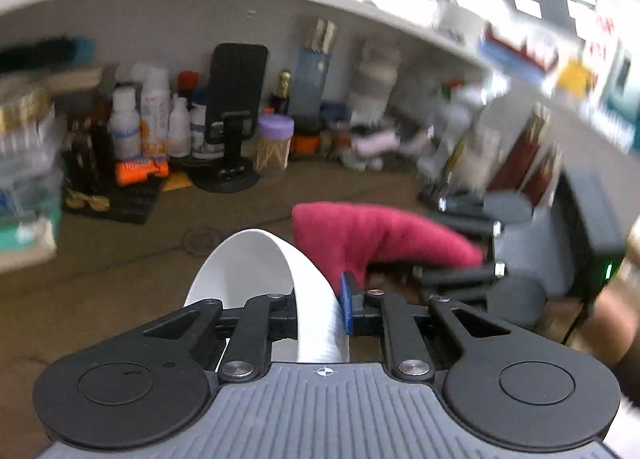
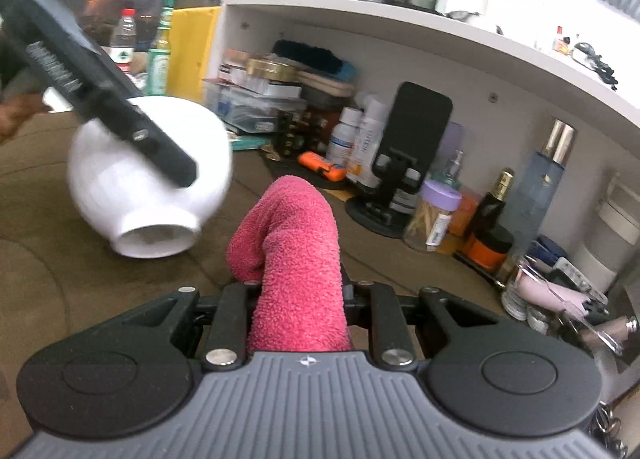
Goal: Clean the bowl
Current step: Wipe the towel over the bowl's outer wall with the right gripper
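My left gripper point(image 1: 320, 311) is shut on the rim of a white bowl point(image 1: 256, 263) and holds it tilted above the brown tabletop. The bowl also shows in the right wrist view point(image 2: 132, 183), its foot turned toward the camera, with the left gripper's finger point(image 2: 120, 107) across it. My right gripper point(image 2: 300, 295) is shut on a folded pink cloth point(image 2: 296, 243) that sticks out forward. In the left wrist view the cloth point(image 1: 360, 235) hangs just right of the bowl, apart from it, with the right gripper point(image 1: 460, 271) behind it.
A white shelf unit point(image 2: 400, 31) runs along the back. Under it stand bottles point(image 2: 360, 139), a phone on a black stand point(image 2: 404, 155), a purple-lidded jar point(image 2: 436, 215), an orange object point(image 2: 320, 165) and stacked boxes point(image 2: 256, 99). The brown tabletop point(image 1: 120, 259) lies below.
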`<state>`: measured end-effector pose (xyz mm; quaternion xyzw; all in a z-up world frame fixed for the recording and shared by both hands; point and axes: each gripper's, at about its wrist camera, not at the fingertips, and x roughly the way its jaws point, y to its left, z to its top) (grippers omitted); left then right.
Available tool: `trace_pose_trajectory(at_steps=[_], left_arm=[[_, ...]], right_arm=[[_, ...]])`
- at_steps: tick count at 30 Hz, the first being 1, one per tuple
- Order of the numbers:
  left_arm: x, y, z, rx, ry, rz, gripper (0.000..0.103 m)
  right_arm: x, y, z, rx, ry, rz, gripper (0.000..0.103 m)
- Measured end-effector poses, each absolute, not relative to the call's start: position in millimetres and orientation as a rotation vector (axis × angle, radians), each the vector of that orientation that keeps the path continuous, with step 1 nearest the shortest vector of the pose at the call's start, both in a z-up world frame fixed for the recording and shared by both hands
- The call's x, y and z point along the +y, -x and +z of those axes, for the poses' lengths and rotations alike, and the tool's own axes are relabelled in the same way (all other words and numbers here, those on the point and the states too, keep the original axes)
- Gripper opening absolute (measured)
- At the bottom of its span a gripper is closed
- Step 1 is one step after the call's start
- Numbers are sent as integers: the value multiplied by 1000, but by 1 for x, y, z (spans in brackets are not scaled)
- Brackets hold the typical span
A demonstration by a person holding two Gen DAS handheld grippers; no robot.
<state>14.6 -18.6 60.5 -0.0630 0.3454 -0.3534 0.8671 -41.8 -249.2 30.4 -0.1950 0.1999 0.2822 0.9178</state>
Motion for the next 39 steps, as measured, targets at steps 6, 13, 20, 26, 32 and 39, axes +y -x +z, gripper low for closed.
trace_pose_trajectory(at_steps=[6, 13, 20, 26, 32, 39], left_arm=[[16, -30, 51, 700, 388, -739, 14], [43, -43, 44, 677, 551, -738, 14], [58, -43, 38, 667, 581, -735, 13], [44, -32, 43, 679, 402, -720, 15], [21, -14, 58, 672, 78, -663, 40], [-10, 16, 61, 668, -391, -622, 85]], right_arm=[[-219, 69, 20, 413, 554, 714, 22], [-181, 111, 28, 371, 649, 908, 22], [-189, 79, 41, 376, 475, 883, 22], [-222, 16, 28, 413, 229, 633, 22], [-231, 1, 7, 447, 160, 595, 22], [-233, -1, 6, 445, 129, 605, 22]])
